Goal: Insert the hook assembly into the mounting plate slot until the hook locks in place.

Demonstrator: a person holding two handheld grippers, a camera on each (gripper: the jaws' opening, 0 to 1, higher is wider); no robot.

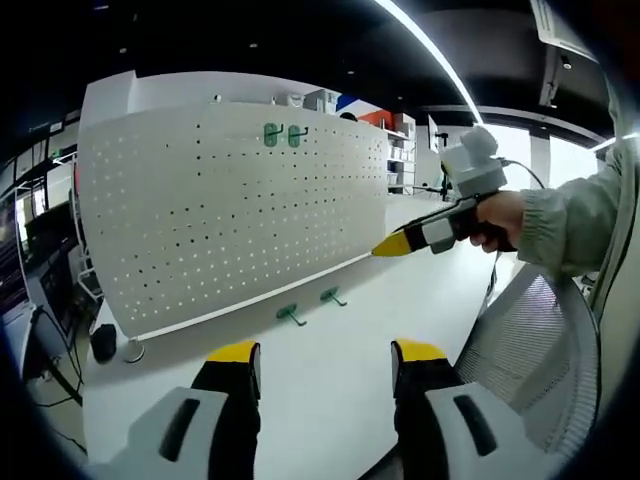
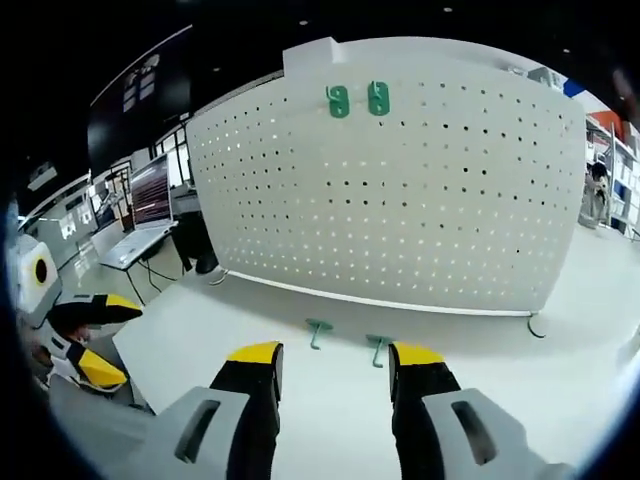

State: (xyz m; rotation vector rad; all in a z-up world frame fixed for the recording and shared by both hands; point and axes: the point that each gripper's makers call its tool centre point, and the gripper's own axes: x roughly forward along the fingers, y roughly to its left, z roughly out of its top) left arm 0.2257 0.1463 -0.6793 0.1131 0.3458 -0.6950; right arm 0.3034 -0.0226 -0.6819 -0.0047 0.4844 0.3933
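Green hooks (image 2: 318, 331): two loose on table (image 2: 300, 400), two on pegboard (image 2: 400, 190); both jaws released, empty

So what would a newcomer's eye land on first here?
The large white perforated pegboard panel standing upright on the white table, with two green plastic hooks mounted near its top edge. Two more loose green hooks lie on the table before it, ahead of the open right hand-held gripper.

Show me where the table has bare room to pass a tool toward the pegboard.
Bare white table lies between the left tool and the two loose green hooks. Crowded only at those hooks, near the pegboard foot.
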